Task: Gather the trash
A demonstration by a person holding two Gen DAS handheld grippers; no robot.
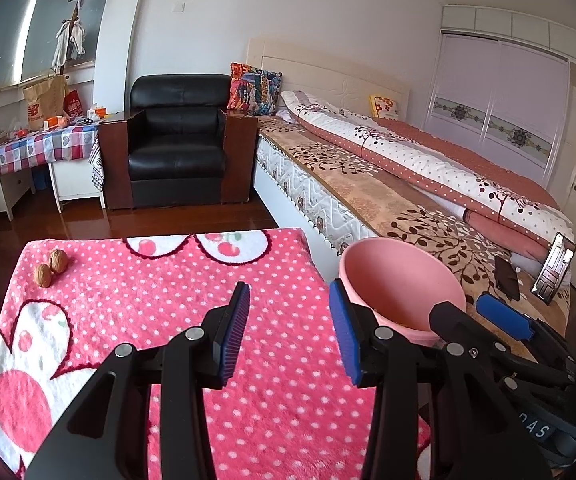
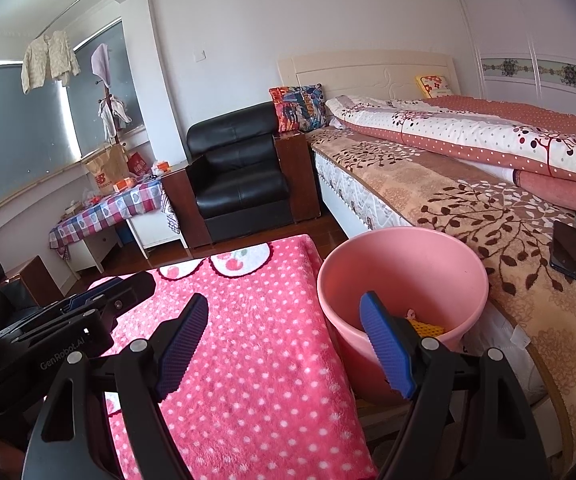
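Left wrist view: left gripper (image 1: 289,316), fingers spread wide, empty, over the pink dotted bench (image 1: 167,304). Two walnuts (image 1: 51,267), touching, lie far ahead and left of the fingers. Pink bin (image 1: 402,280) stands just right of the right finger. Right wrist view: right gripper (image 2: 283,344), fingers wide, empty; bin (image 2: 404,268) behind the right finger, holding something yellow (image 2: 428,328), possibly mesh.
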